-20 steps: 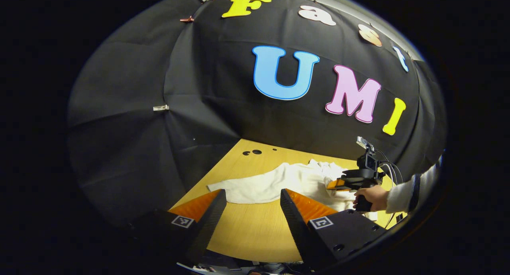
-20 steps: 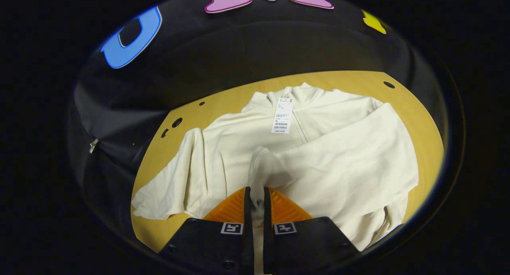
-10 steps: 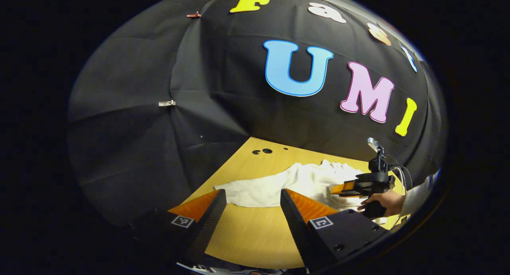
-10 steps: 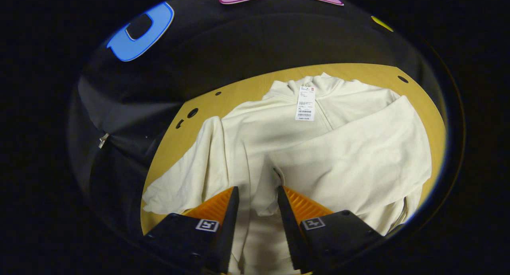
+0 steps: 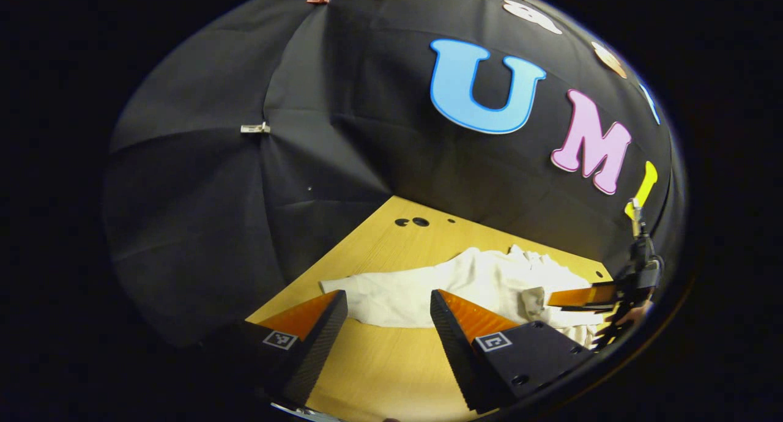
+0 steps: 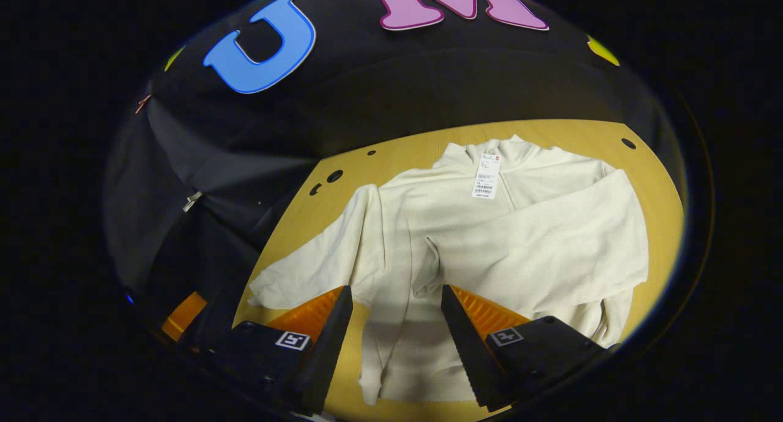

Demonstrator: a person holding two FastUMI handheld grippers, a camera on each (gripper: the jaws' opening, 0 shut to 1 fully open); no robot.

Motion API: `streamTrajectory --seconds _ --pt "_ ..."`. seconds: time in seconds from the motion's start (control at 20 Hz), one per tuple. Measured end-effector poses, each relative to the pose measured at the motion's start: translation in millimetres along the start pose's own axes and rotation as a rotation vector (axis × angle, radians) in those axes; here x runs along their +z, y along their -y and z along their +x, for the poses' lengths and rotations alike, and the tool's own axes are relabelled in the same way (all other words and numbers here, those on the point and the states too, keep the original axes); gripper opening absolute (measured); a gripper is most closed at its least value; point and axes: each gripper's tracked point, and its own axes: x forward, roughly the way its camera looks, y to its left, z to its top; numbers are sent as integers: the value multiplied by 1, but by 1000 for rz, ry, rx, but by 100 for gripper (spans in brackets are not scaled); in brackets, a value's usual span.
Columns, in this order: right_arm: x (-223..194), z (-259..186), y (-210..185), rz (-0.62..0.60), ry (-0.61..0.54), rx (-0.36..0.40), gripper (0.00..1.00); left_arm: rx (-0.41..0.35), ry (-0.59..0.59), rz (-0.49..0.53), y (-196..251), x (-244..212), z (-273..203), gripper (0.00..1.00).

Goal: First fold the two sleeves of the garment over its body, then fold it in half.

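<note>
Cream-white fabric is spread over the wooden table (image 6: 612, 134): the garment (image 6: 465, 226) lies flat with its collar toward the black cloth wall and a paper tag (image 6: 486, 176) resting on the chest just below the collar. One sleeve (image 6: 550, 251) is folded across the body, its cuff ending near the middle of the front. The other sleeve (image 6: 318, 266) stretches out sideways and down toward the near table edge, lying on bare wood. In the right gripper view, the right gripper (image 6: 396, 324) hangs above the lower part of the garment with its fingers spread wide and nothing between them; the folded cuff sits just beyond the gap, apart from both fingers. In the left gripper view, the left gripper (image 5: 388, 327) is held over bare table near the edge, its fingers likewise spread and empty, with the end of the outstretched sleeve (image 5: 391, 293) lying just ahead of the fingertips. Farther off in that view the right gripper (image 5: 587, 299) shows at the edge of the picture above the bunched body of the garment (image 5: 514, 275). Small round holes (image 5: 413, 221) are cut in the tabletop near the wall.
</note>
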Motion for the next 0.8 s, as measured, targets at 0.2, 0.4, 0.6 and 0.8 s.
streamTrajectory --seconds 0.2,0.4,0.6,0.8 --pt "1 -42 28 -126 40 -37 90 63 -139 -82 -25 -31 42 90" --pt "-13 -84 51 -159 33 -51 90 144 -214 -47 -47 -50 73 90" --pt "-16 -114 83 -206 32 -101 90 158 -261 3 -48 -58 97 90" --pt "-7 -133 100 -170 62 -130 90 216 -311 53 -59 -67 113 89"
